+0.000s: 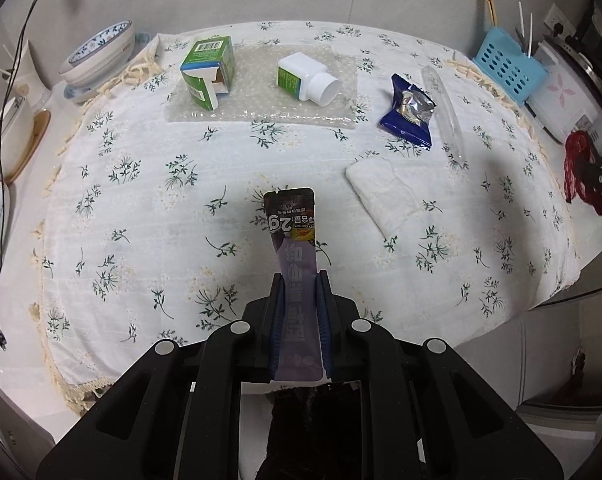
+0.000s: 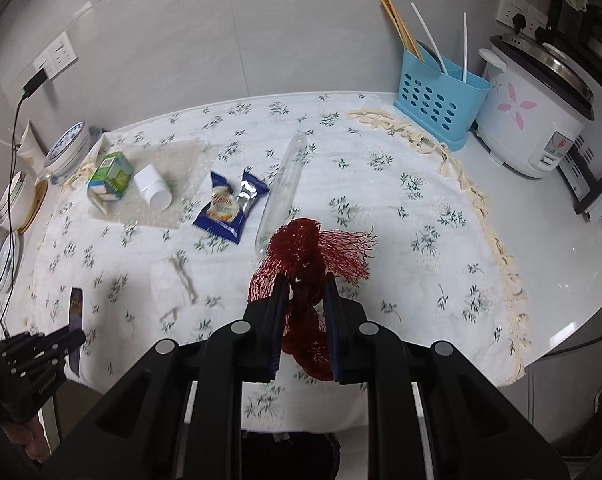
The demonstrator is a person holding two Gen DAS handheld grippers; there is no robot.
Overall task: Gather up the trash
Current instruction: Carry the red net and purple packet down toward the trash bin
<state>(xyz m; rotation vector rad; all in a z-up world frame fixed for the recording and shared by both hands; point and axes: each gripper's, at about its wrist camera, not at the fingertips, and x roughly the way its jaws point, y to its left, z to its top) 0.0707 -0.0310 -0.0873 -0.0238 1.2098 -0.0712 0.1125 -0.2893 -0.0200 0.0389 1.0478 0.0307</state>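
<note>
My left gripper point(image 1: 300, 280) is shut on a purple sachet point(image 1: 293, 236) and holds it upright above the floral tablecloth point(image 1: 141, 184). My right gripper point(image 2: 305, 280) is shut on a red mesh net point(image 2: 309, 248) above the cloth. On the cloth lie a green carton point(image 1: 209, 70), a white pill bottle point(image 1: 307, 78), a blue snack wrapper point(image 1: 409, 110), a clear plastic tube point(image 1: 445, 108) and a folded white tissue point(image 1: 385, 194). The right wrist view shows the carton point(image 2: 109, 178), bottle point(image 2: 153, 188), wrapper point(image 2: 231, 206), tube point(image 2: 283, 184), tissue point(image 2: 169, 284) and left gripper point(image 2: 71, 338) with the sachet point(image 2: 76, 312).
Bowls and plates point(image 1: 97, 54) stand at the left with a black cable point(image 1: 17, 64). A blue utensil caddy point(image 2: 441, 100) and a white rice cooker point(image 2: 537, 120) stand at the right. A dark bin opening point(image 1: 313, 432) shows below the left gripper, at the table's front edge.
</note>
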